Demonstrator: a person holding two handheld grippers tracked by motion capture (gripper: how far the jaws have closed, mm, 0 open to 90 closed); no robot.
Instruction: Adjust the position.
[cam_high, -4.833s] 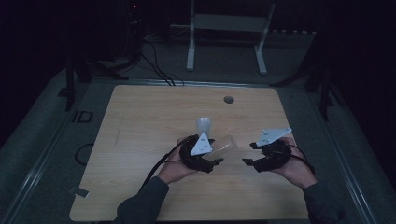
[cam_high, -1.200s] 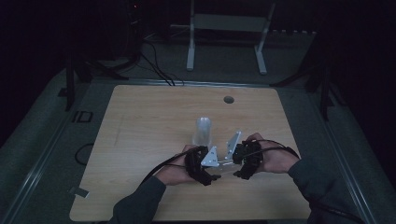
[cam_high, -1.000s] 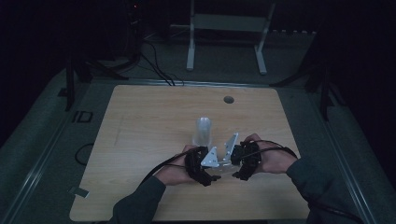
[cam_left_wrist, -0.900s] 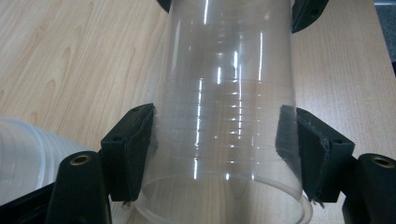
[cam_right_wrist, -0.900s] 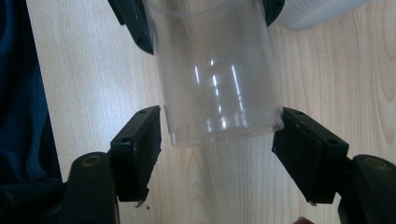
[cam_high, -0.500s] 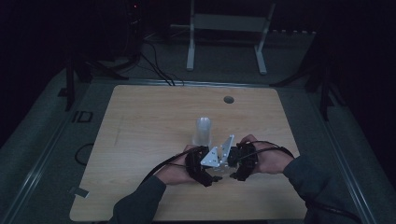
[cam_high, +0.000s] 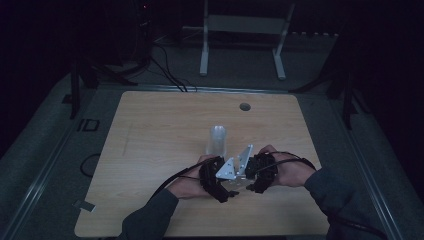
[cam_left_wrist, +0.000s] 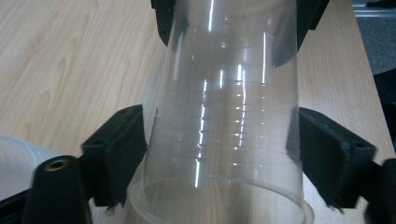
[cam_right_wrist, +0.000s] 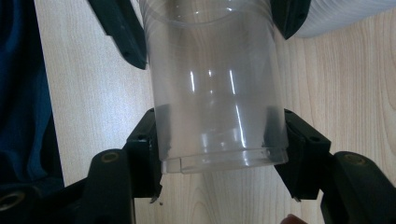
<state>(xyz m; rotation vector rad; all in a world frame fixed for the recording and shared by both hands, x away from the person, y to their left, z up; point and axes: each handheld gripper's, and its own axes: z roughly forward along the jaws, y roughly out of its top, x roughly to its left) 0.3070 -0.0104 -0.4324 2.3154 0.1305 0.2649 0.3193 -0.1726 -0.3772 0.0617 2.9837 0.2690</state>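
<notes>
A clear plastic cup (cam_left_wrist: 224, 116) lies sideways just above the table, held from both ends. My left gripper (cam_left_wrist: 222, 154) is shut on its wide rim end, with a black pad (cam_left_wrist: 116, 149) against each side. My right gripper (cam_right_wrist: 222, 149) is shut on the base end of the cup (cam_right_wrist: 215, 93), its pads (cam_right_wrist: 147, 149) pressing the wall. In the high view the left gripper (cam_high: 222, 177) and right gripper (cam_high: 256, 172) meet nose to nose near the table's front, grey plates touching, and the cup is hidden between them.
An upright stack of whitish cups (cam_high: 217, 140) stands just behind the two grippers; its ribbed side shows as stack (cam_right_wrist: 345, 14) and stack (cam_left_wrist: 18, 163). The wooden table (cam_high: 150, 130) has a round grommet hole (cam_high: 244, 106) at the back. Cables trail from both grippers.
The right gripper has moved left from the table's right side until it meets the left gripper, and the hands have drawn together in front of the stack.
</notes>
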